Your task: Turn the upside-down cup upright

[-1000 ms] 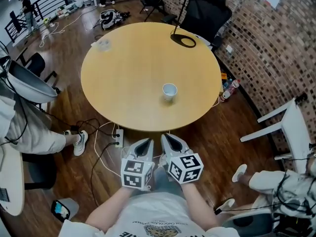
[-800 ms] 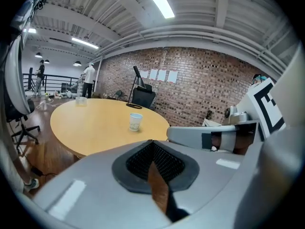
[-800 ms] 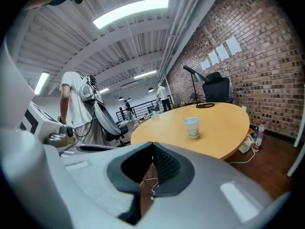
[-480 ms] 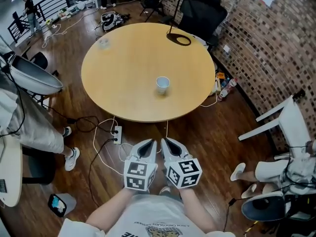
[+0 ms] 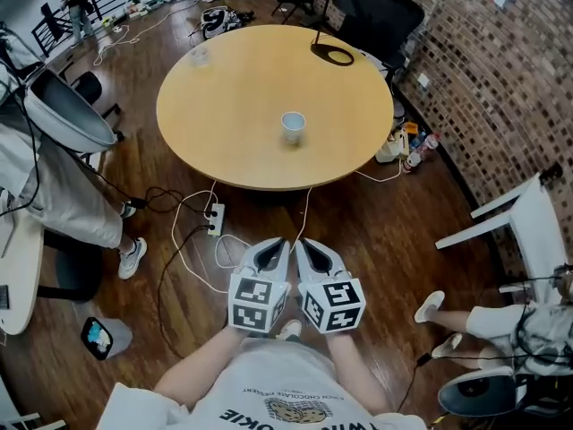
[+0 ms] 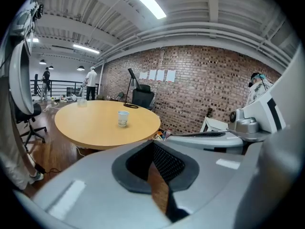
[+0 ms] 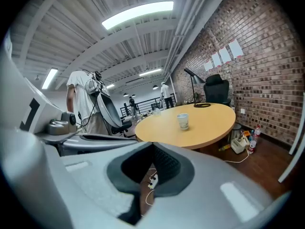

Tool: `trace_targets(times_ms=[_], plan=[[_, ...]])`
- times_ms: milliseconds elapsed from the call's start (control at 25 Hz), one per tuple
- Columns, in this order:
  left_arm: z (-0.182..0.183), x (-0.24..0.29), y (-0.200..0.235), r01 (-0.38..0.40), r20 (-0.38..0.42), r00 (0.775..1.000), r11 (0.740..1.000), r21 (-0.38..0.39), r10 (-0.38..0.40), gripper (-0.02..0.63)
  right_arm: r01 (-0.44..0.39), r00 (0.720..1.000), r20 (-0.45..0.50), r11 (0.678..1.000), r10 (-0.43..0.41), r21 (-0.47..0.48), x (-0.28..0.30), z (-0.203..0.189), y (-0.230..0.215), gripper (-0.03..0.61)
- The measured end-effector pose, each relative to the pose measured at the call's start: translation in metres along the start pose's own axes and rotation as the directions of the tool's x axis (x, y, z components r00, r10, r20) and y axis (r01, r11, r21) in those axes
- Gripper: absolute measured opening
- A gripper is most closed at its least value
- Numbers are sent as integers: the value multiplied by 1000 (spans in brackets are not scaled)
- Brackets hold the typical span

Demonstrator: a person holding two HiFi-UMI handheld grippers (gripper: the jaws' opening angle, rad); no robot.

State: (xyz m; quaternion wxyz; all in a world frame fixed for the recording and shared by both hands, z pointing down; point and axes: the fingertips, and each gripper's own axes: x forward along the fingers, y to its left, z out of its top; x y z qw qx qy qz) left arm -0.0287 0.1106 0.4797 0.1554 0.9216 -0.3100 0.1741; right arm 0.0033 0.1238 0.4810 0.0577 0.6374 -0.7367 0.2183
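Observation:
A white paper cup [image 5: 293,125] stands upright, mouth up, near the middle of the round wooden table [image 5: 235,88]. It also shows small in the left gripper view [image 6: 123,118] and the right gripper view [image 7: 183,121]. My left gripper [image 5: 280,244] and right gripper [image 5: 303,244] are side by side close to my body, over the wooden floor and well short of the table's near edge. Both point toward the table. The left gripper's [image 6: 153,143] jaws are shut with nothing in them, and so are the right gripper's [image 7: 152,147] jaws.
A black lamp with a ring base [image 5: 333,54] and a clear plastic cup [image 5: 199,55] sit at the table's far side. A power strip with cables [image 5: 215,219] lies on the floor under the near edge. A white chair [image 5: 515,231] is right, a seated person [image 5: 54,186] left.
Both grippers have drawn back from the table together with me, so the table now looks farther off. The cup has not moved. Both pairs of jaws stay shut.

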Motion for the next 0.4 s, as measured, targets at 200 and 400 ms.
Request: trace_targets(times_ms=[200, 400], plan=[[-7, -8, -12, -15, -7, 1000, 1000, -3, 15, 3, -19, 1000, -8, 1000, 19, -2, -14, -8, 4, 3], [-10, -9, -26, -11, -15, 1000, 1000, 1, 11, 3, -18, 1000, -13, 1000, 18, 0, -26, -11, -1, 2]])
